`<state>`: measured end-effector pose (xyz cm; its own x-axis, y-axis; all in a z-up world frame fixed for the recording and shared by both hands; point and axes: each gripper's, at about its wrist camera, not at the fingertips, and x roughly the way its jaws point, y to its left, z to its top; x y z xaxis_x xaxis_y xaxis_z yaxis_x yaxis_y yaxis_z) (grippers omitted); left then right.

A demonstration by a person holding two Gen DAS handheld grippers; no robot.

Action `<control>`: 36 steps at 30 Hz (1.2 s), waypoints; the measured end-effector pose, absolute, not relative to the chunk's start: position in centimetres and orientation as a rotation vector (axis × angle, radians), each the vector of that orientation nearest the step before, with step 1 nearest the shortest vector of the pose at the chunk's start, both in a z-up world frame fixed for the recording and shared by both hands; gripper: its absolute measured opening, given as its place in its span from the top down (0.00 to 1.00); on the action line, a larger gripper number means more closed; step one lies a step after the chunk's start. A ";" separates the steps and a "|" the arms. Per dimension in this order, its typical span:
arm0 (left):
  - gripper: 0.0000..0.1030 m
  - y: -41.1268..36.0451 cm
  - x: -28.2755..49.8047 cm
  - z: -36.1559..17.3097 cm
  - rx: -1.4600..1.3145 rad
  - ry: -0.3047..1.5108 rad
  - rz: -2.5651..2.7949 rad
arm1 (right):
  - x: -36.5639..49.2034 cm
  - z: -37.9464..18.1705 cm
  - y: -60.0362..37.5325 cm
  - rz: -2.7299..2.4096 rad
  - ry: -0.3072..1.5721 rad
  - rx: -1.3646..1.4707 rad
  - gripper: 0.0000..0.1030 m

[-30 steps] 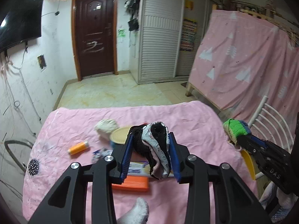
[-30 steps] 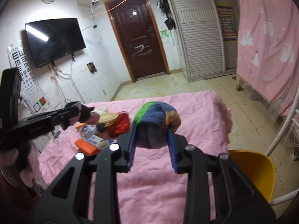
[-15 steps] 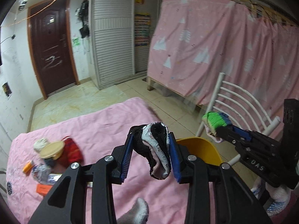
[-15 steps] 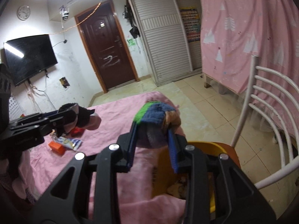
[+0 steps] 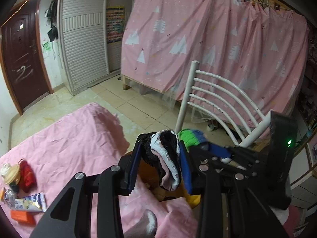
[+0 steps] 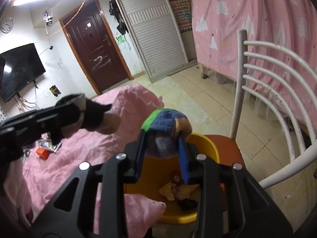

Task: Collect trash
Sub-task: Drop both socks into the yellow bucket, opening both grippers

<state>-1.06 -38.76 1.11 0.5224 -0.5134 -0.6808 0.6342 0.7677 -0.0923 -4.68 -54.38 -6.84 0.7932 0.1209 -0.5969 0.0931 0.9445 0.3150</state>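
While both tongs are hanging over the bin, the far end of the pink-covered desk is where the remaining work sits. Going left to right in the left wrist view: at the left edge there's a little pile of junk on the cloth, namely a tan round lid, something red and crumpled, a white-and-blue wrapper and an orange box. None of that is collected yet.

Middle of the frame, the left tongs are closed narrow on a black-and-white sock, which dangles between the blue pads right above the yellow bin. Just to the right, the right tongs are clamped on a balled-up sock in green, blue and tan, and from its own camera it's also sitting over the bin's mouth. The bin stands on the orange seat of a white slatted chair, tucked against the desk edge, with a fold of the pink cloth flopping over its near rim.

Inside the bin I can see some tan crumpled scraps and something dark, so a few bits are already in there.

My read: partway through. Two items are about to be dropped, neither let go yet, and at least four things are left on the desk.
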 end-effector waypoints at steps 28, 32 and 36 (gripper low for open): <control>0.45 -30.8 -1.0 3.8 0.113 0.663 -0.596 | -2.3 -4.3 -48.7 0.081 0.660 0.280 0.38; 0.43 -27.4 -1.0 4.7 0.083 0.637 -0.543 | -1.7 -3.1 -45.9 0.117 0.651 0.242 0.29; 0.40 -23.4 -0.8 5.2 0.055 0.620 -0.475 | -1.0 -2.5 -42.8 0.156 0.657 0.208 0.26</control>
